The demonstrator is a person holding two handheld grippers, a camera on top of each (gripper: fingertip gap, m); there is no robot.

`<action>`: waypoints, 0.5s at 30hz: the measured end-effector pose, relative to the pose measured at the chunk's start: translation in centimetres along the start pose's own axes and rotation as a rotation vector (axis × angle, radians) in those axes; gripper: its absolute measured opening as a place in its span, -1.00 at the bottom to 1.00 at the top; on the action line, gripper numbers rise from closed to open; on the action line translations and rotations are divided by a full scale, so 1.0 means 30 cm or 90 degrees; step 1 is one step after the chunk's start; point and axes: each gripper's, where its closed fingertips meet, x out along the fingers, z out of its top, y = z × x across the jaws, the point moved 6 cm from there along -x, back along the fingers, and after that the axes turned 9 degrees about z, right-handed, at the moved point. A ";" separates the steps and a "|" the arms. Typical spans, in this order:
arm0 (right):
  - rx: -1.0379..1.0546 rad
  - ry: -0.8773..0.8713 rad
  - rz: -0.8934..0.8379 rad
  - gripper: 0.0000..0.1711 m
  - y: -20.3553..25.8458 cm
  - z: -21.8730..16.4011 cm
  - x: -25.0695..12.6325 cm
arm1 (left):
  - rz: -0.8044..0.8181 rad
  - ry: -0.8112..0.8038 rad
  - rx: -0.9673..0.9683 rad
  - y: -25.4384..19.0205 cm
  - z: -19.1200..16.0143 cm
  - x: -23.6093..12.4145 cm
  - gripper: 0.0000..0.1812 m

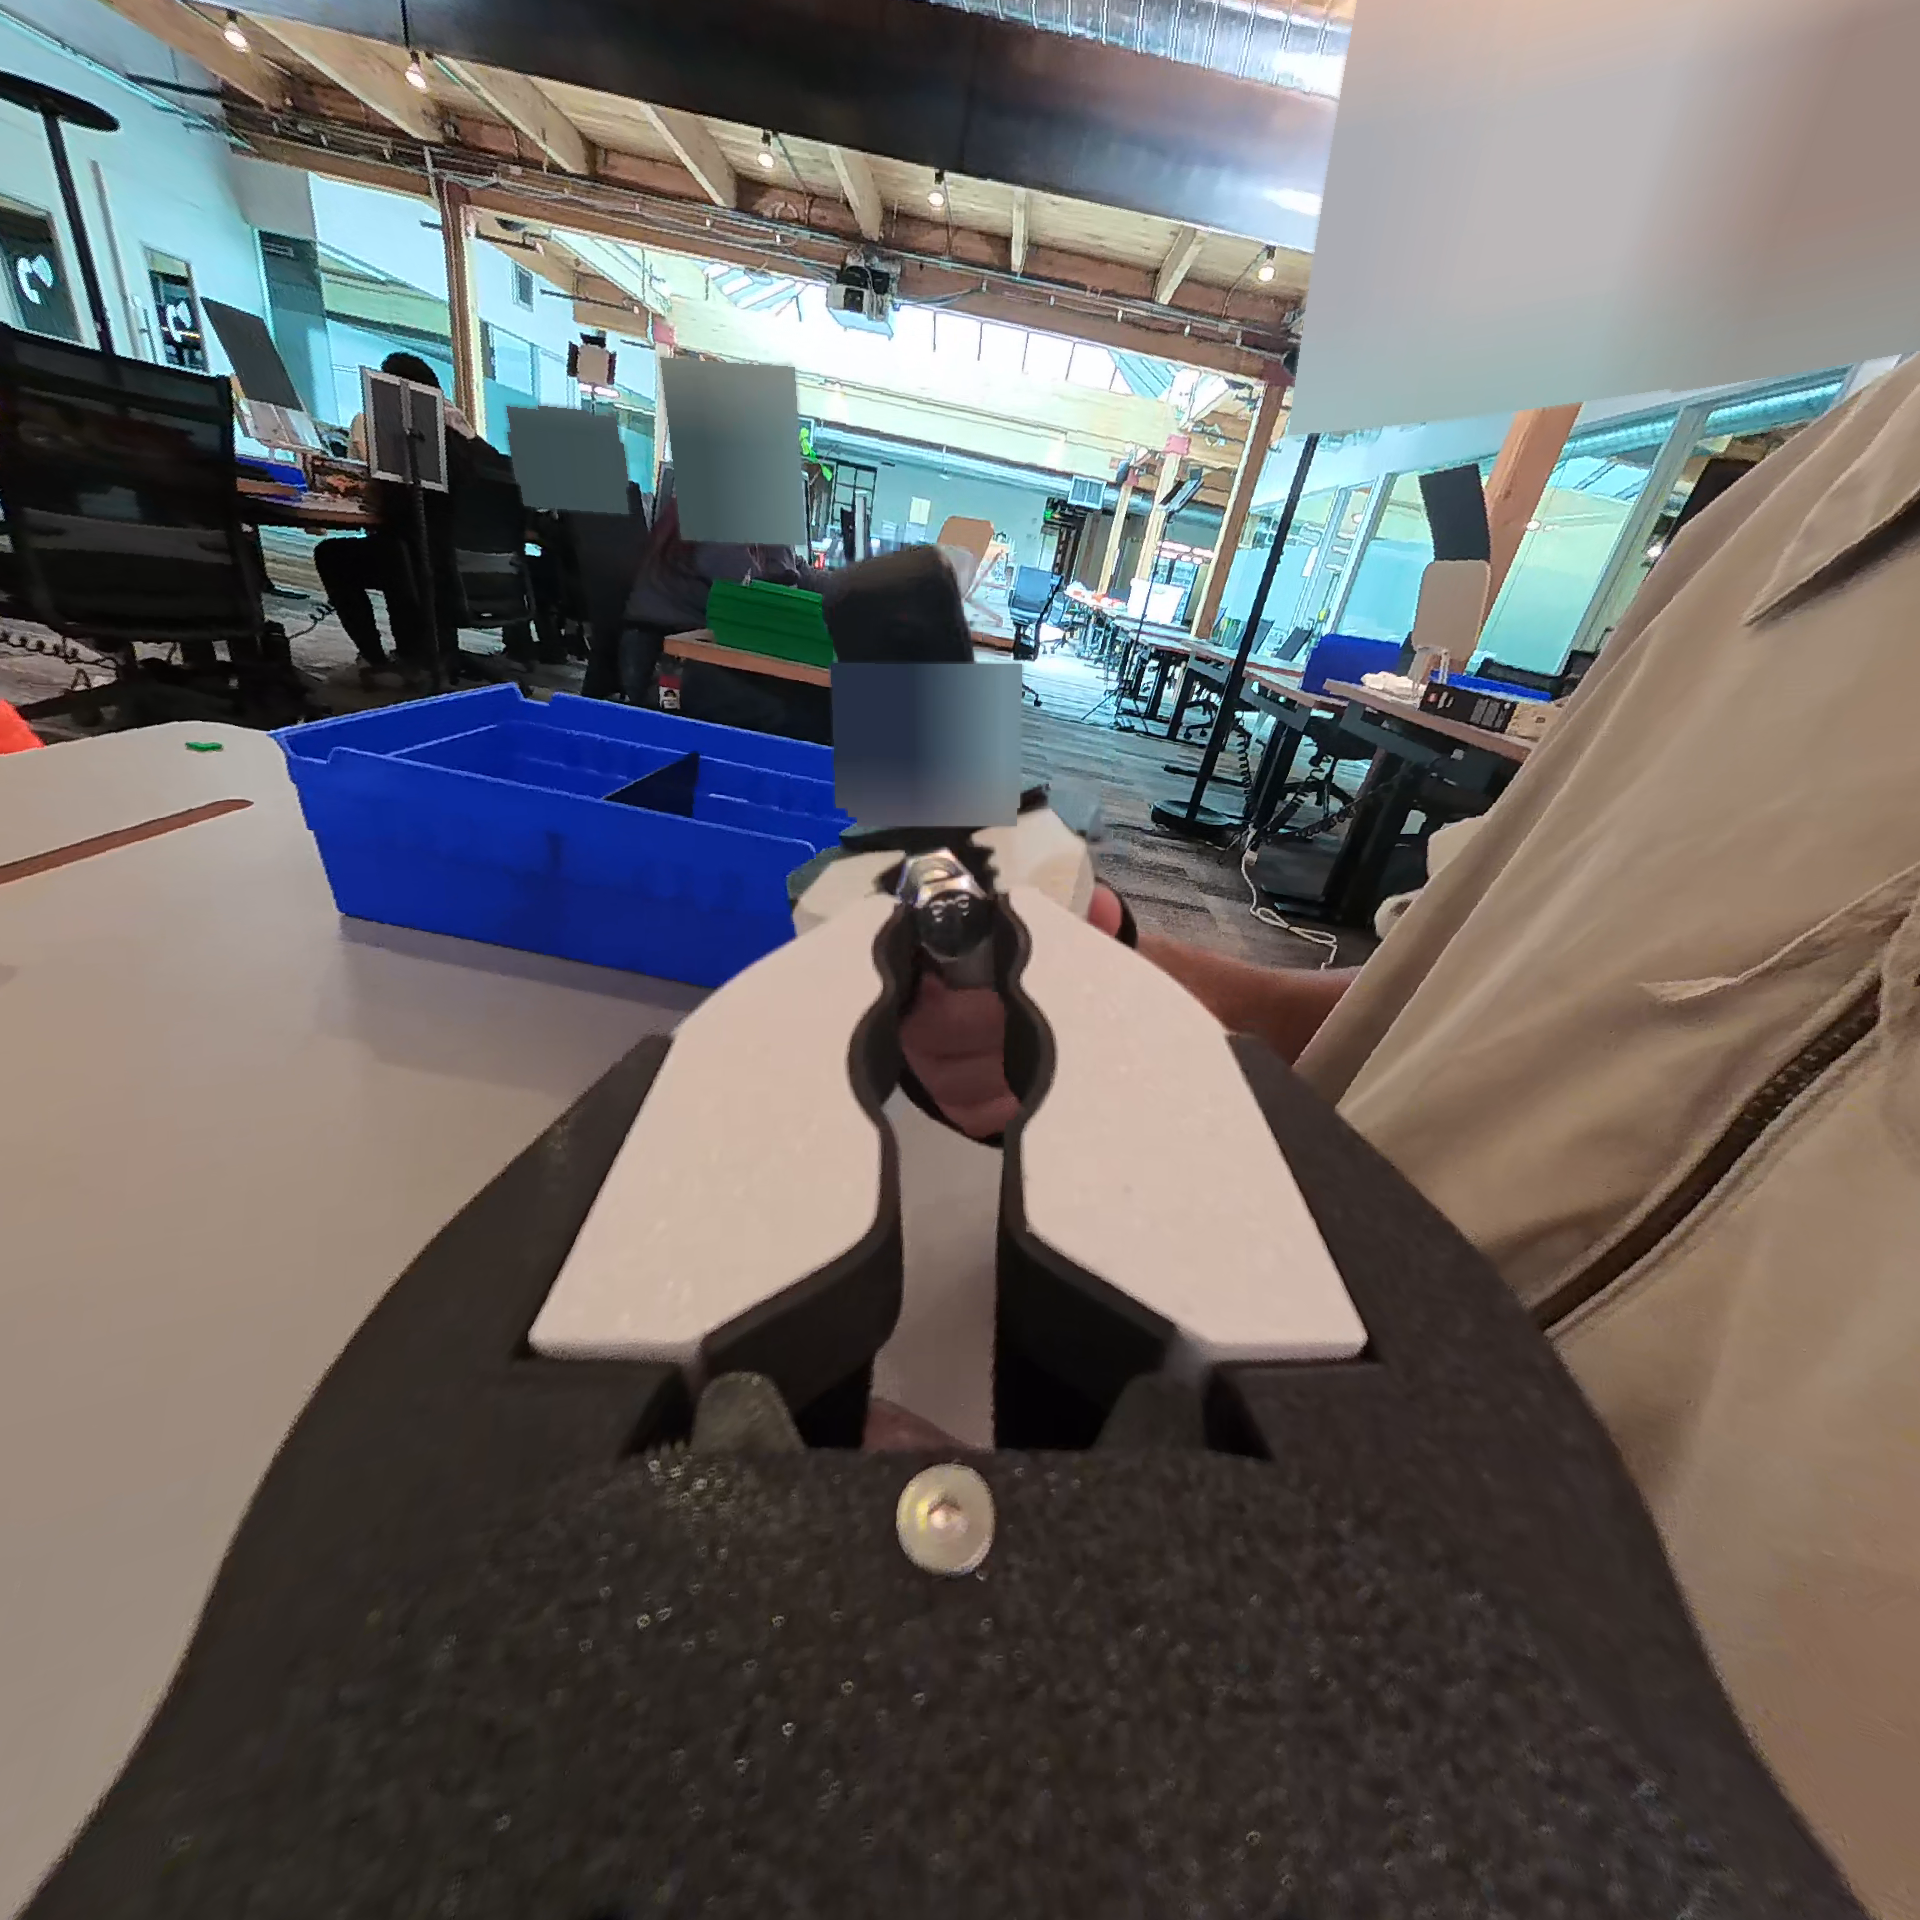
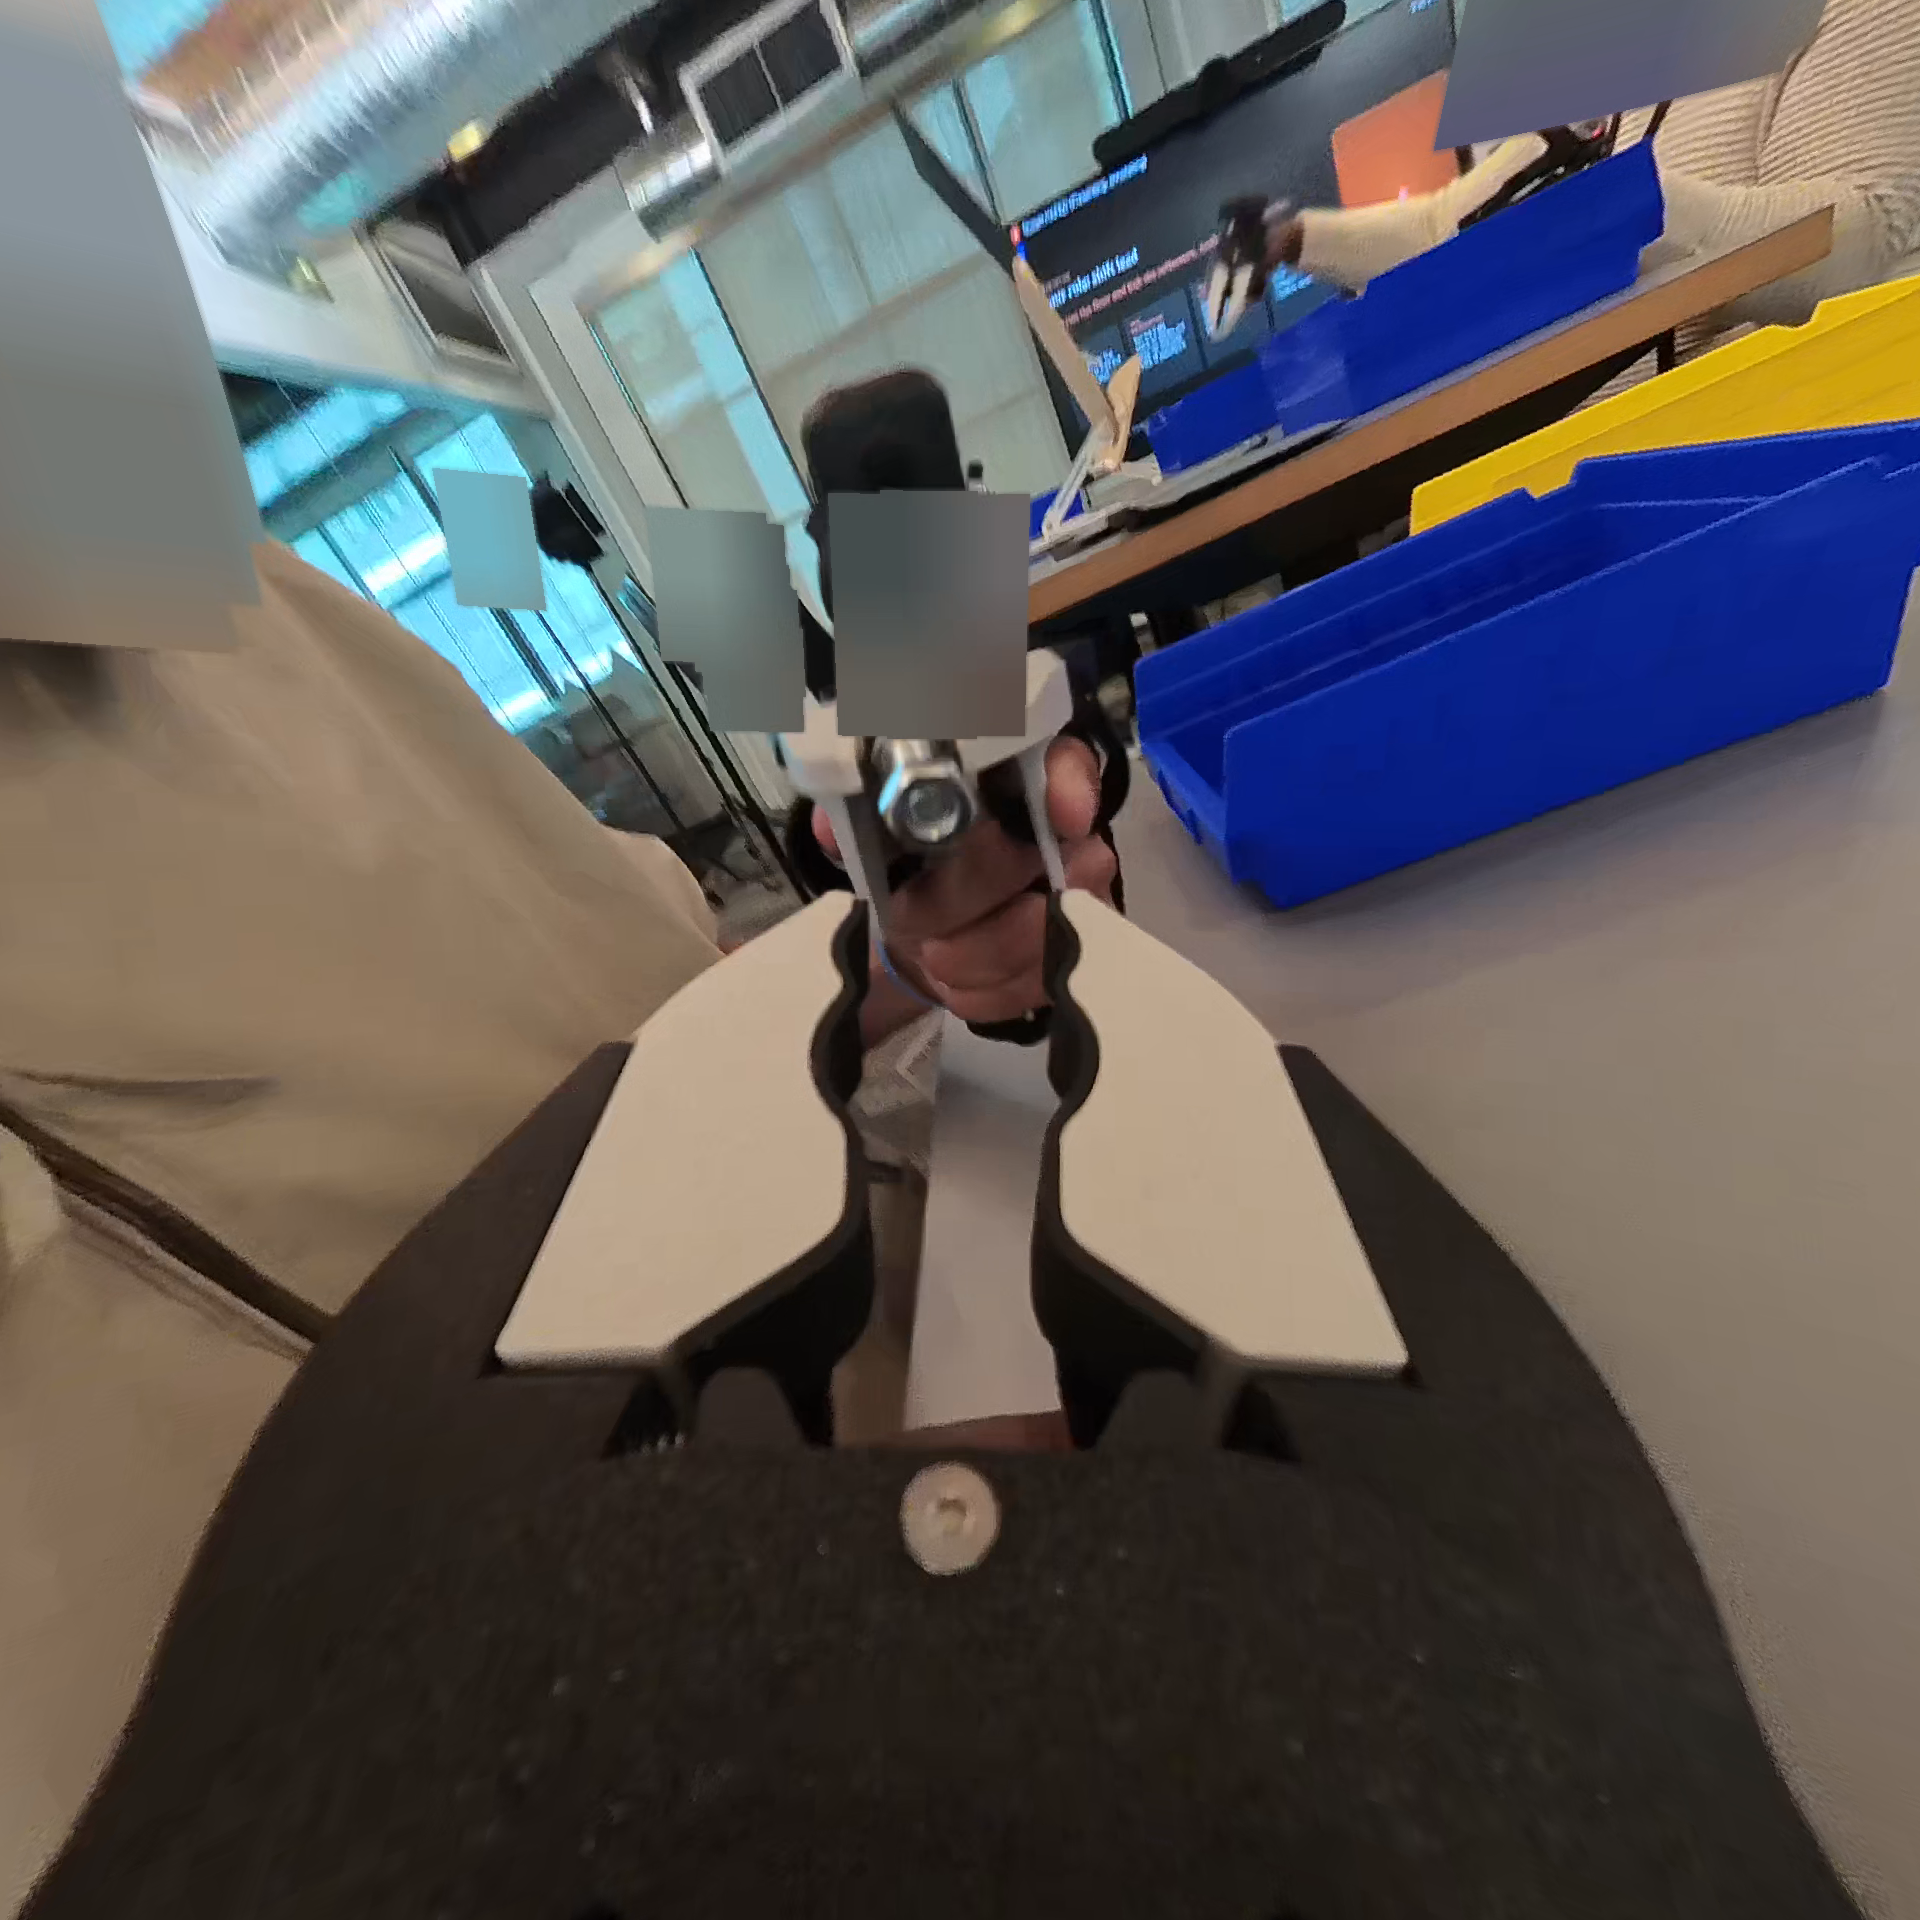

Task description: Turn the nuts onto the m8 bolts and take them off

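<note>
Left tool (image 1: 948, 920) raised above grey desk (image 1: 208, 1039), clamped on bolt (image 1: 943, 914); blue bin (image 1: 561, 821) behind at left. Right tool (image 2: 961, 914) faces it, fingers narrowly parted, short of nut (image 2: 928, 805) on bolt end. Only right wrist view shows yellow bin (image 2: 1704, 416). Bolt shank hidden.

In the left wrist view, the pale grey surface (image 1: 208, 1039) lies bare from 7 to 10 o'clock. A blue plastic divided bin (image 1: 551, 831) blocks 11 o'clock, and a person's beige jacket (image 1: 1662, 1039) fills 3 o'clock. In the right wrist view, blue plastic bins (image 2: 1507, 707) bar 2 o'clock; bare surface lies at 4.
</note>
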 end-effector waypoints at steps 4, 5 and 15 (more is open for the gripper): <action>0.050 -0.048 0.035 -0.68 0.003 0.032 -0.010 | 0.007 0.030 0.045 -0.012 -0.015 0.011 -0.84; 0.046 -0.045 0.039 -0.69 0.006 0.035 -0.009 | 0.007 0.037 0.053 -0.016 -0.018 0.013 -0.84; -0.197 0.025 -0.032 -0.83 0.054 0.060 0.001 | -0.031 -0.008 -0.055 -0.020 -0.004 0.015 -0.84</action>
